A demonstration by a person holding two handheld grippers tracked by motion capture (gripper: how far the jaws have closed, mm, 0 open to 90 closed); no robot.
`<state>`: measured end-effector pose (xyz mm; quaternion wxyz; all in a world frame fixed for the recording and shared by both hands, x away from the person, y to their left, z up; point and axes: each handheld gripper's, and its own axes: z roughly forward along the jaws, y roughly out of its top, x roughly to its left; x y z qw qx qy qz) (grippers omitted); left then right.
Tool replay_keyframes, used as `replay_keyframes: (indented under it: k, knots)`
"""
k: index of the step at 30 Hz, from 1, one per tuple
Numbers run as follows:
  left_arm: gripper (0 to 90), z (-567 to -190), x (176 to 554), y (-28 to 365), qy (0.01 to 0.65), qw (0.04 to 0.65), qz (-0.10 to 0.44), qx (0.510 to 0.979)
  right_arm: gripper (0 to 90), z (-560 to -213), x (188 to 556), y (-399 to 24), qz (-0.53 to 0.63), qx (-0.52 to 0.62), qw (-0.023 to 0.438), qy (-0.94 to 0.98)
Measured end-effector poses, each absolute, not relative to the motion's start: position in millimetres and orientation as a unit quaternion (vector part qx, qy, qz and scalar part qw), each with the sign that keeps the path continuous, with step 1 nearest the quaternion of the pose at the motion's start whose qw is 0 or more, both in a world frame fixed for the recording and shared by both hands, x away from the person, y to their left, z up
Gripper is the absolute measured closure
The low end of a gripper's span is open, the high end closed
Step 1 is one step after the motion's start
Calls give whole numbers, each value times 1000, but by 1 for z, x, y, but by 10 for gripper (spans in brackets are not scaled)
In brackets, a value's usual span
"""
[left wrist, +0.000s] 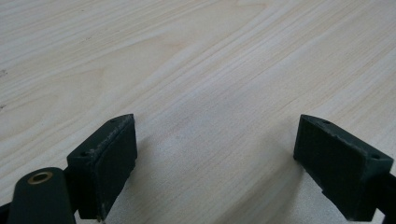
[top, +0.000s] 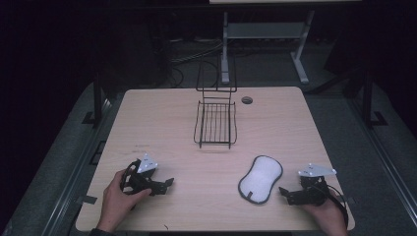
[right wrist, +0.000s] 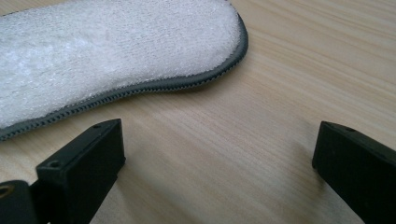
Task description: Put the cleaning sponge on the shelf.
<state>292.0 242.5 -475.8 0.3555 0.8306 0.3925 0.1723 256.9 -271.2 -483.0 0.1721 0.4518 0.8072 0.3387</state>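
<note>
Just ahead of my right gripper (top: 286, 192), jaws spread wide and empty, the white grey-edged scrubbing pad (top: 260, 178) lies flat on the table (top: 162, 118), long axis angled toward the wire rack (top: 215, 123), well apart from my equally open, empty left gripper (top: 166, 184).

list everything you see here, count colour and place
pad: 1, white with grey edge, table front right, just ahead of the right tongs
rack: 1, black wire, table middle towards the back
table: 1, light wood, under everything
hole: 1, dark, table back, right of the rack
frame: 1, grey metal, on the floor behind the table
left tongs: 1, black, open, front left in a hand
right tongs: 1, black, open, front right in a hand
</note>
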Motion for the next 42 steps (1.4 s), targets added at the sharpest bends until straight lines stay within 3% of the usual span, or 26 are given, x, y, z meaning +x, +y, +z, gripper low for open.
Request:
replay_keyframes:
  k: [6, 14, 20, 21, 22, 23, 24, 26, 42]
  knots:
    - [125, -476, 292, 243, 392, 355, 172, 831, 19, -483, 257, -271, 339, 451, 171, 808]
    - [125, -476, 292, 243, 393, 356, 172, 831, 243, -468, 254, -276, 340, 461, 166, 803]
    - [125, -476, 292, 243, 392, 355, 172, 831, 599, -459, 252, -278, 356, 457, 156, 800]
    - [125, -476, 292, 243, 393, 356, 172, 831, 599, -459, 252, -278, 356, 457, 156, 800]
    - [125, -476, 292, 243, 393, 356, 172, 831, 654, -458, 252, -277, 356, 456, 155, 801]
    - [125, -476, 292, 243, 393, 356, 172, 830, 787, -455, 253, -276, 355, 449, 153, 806]
    - [125, -476, 292, 243, 393, 356, 172, 830, 787, -455, 253, -276, 355, 449, 153, 806]
    - [125, -476, 292, 243, 393, 356, 172, 830, 876, -452, 255, -274, 360, 446, 148, 806]
    - [125, -476, 292, 243, 392, 356, 172, 831, 899, -446, 294, -264, 374, 447, 137, 801]
